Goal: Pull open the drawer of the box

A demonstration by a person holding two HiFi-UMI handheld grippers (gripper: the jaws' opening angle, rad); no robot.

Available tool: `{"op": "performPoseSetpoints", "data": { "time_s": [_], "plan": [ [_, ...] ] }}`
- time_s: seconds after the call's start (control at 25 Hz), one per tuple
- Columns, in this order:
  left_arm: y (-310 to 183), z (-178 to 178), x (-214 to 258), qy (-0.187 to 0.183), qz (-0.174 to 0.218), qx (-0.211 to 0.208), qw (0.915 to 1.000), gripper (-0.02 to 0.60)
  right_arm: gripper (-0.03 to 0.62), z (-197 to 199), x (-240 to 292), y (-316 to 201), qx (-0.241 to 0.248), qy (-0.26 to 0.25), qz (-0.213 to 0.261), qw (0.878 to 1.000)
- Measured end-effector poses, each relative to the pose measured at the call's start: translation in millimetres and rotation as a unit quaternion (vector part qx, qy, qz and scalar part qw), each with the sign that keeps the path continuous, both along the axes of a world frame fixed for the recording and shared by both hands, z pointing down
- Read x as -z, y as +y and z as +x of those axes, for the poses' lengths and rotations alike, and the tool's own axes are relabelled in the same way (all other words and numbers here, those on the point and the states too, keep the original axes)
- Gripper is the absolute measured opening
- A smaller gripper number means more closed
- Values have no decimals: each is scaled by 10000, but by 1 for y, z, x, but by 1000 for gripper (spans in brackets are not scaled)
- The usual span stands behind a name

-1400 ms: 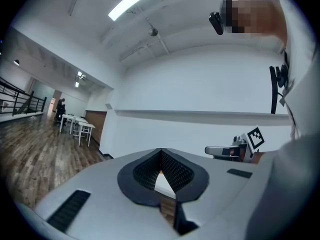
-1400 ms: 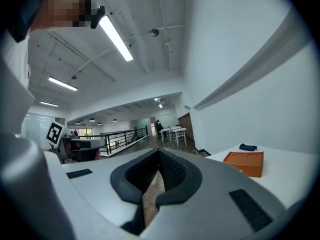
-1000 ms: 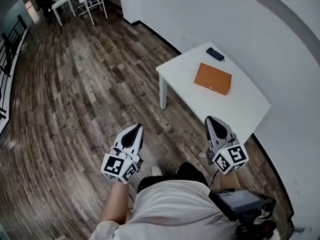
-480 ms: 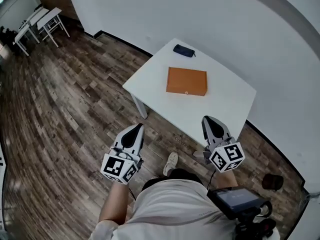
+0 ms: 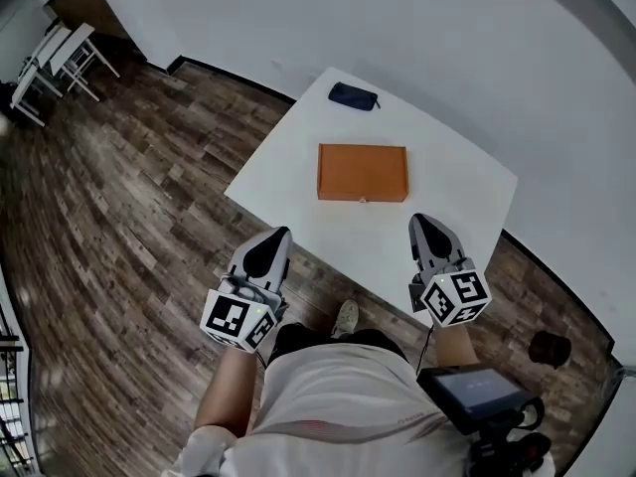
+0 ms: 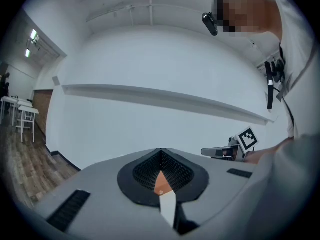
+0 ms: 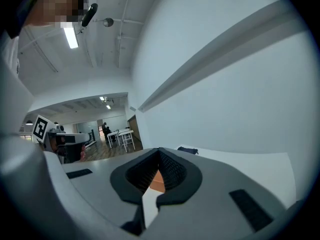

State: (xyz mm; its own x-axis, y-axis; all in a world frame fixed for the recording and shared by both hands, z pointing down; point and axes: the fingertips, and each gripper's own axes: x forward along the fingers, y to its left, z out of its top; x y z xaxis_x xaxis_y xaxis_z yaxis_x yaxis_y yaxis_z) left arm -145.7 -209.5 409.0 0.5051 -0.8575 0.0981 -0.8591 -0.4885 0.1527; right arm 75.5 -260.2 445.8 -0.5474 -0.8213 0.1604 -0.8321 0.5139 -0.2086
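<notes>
A flat orange box [image 5: 363, 172] lies in the middle of a white table [image 5: 457, 202], with a small knob [image 5: 363, 200] on its near side. My left gripper [image 5: 273, 237] is shut and empty, at the table's near left edge, short of the box. My right gripper [image 5: 422, 222] is shut and empty too, over the table's near side, right of the box. In the left gripper view the box [image 6: 161, 183] shows through the slit under the closed tips [image 6: 160, 151]. In the right gripper view a sliver of the box [image 7: 156, 180] shows below the tips [image 7: 159, 150].
A dark pouch [image 5: 353, 95] lies at the table's far edge, near the white wall. White tables and chairs [image 5: 50, 58] stand far off at the left on the wood floor. A dark round thing [image 5: 549, 348] sits on the floor at right.
The view has swung toward the table, which now lies nearer and square in front. Both grippers have come up to its near edge, still shut.
</notes>
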Motion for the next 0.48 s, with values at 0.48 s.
{"op": "performPoseSetpoints", "data": {
  "time_s": [0.48],
  "plan": [
    [-74,-19,-8,119,-105,-770,9969,9,3,-49,-71,-38,-331,320,-568,9973]
  ]
}}
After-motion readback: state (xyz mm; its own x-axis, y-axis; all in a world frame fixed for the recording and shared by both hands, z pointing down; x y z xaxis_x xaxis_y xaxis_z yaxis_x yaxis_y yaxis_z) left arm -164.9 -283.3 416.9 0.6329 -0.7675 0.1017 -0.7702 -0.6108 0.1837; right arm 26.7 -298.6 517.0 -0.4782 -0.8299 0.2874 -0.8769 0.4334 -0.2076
